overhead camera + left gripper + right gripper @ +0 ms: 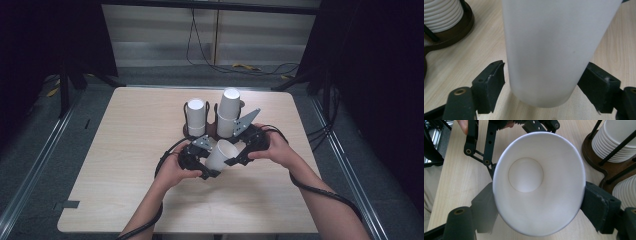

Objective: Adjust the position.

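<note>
A white paper cup lies tilted between my two grippers at the middle of the table. My right gripper is shut on its rim end; in the right gripper view the cup's open mouth sits squeezed between the two pads. My left gripper stands around the cup's bottom end. In the left gripper view the cup wall rises between the jaws, and a thin gap shows beside the left pad, so this gripper is open.
Just behind the grippers a dark brown rack holds two upside-down stacks of white cups, a shorter one and a taller one. The wooden table has bare room on the left and along the front.
</note>
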Tool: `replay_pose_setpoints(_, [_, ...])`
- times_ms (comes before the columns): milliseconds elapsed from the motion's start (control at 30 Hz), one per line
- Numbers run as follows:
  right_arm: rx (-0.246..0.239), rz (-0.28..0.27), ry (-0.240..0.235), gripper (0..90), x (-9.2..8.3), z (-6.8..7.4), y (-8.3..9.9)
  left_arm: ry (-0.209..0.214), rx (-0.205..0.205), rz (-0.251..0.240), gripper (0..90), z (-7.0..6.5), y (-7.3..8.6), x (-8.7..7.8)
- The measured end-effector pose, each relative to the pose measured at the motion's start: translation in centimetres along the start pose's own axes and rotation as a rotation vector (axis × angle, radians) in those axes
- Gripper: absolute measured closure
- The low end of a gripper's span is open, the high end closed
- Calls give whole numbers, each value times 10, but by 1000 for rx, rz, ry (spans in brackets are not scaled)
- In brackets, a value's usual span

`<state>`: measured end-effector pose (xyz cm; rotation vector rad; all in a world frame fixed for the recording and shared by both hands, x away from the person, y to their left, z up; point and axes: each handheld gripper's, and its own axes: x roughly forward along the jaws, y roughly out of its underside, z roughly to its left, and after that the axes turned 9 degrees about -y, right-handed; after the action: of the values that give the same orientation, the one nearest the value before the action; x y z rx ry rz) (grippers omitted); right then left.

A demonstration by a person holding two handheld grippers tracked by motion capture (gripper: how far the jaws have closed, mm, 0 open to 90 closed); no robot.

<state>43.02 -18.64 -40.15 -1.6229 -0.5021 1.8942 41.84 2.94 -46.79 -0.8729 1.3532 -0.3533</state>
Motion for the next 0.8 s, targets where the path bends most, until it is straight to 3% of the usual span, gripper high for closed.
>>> replay_pose_setpoints(367, [12,4,23,217,-4,-2,4,-14,-11,26,201,0,2,-2])
replay_pose_setpoints(800, [30,75,83,216,-8,-3,12,-45,-30,31,183,2,8,-11])
